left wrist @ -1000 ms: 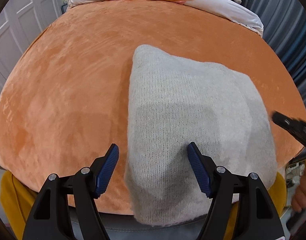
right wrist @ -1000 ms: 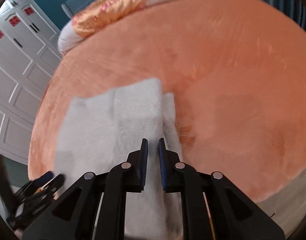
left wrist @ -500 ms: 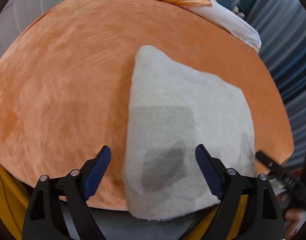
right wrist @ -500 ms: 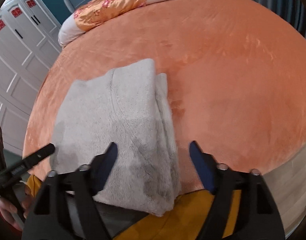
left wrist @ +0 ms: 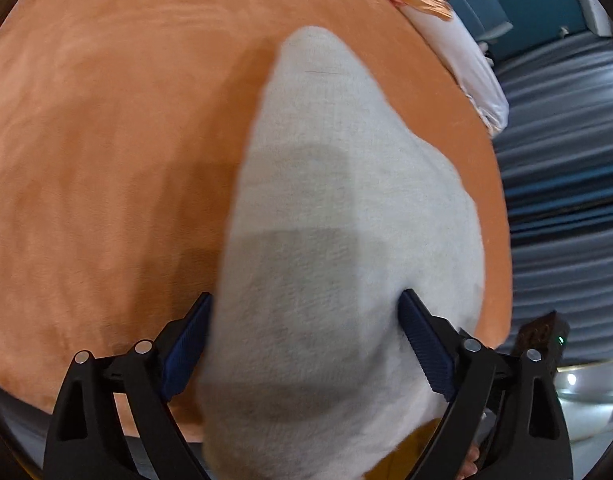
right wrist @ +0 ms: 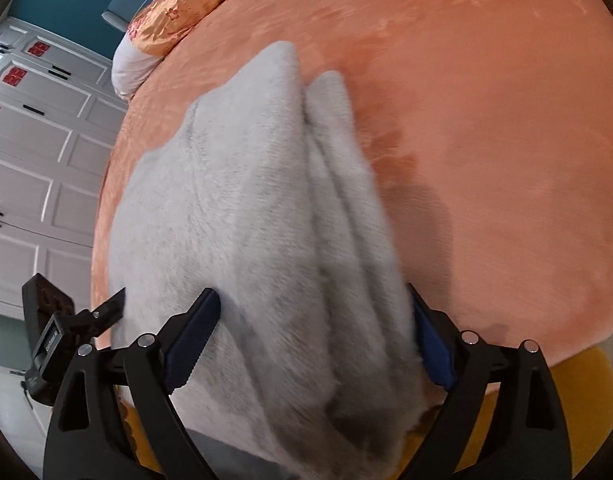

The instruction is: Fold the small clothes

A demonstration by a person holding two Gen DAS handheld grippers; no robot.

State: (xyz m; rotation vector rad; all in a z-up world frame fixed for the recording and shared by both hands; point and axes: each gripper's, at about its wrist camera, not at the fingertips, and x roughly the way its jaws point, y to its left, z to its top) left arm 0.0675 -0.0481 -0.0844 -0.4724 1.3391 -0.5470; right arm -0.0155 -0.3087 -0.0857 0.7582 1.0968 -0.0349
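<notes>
A folded pale grey knitted garment (left wrist: 338,216) lies on the orange plush bed cover (left wrist: 106,128), its near end hanging over the bed's front edge. My left gripper (left wrist: 306,344) is open, its blue-padded fingers (left wrist: 188,340) straddling the garment's near left part. In the right wrist view the garment (right wrist: 242,220) shows stacked folded layers along its right side. My right gripper (right wrist: 310,336) is open, its fingers (right wrist: 192,334) either side of the near right part. The left gripper (right wrist: 102,312) shows at the garment's left edge.
An orange satin pillow (right wrist: 174,12) and white bedding (left wrist: 466,52) lie at the far end of the bed cover (right wrist: 486,140). White panelled wardrobe doors (right wrist: 34,168) stand to the left. Grey-blue curtains (left wrist: 562,184) hang to the right.
My right gripper went from shut to open and now straddles the garment's right part. Both grippers have moved closer over the garment's near end. The garment lies in the same place.
</notes>
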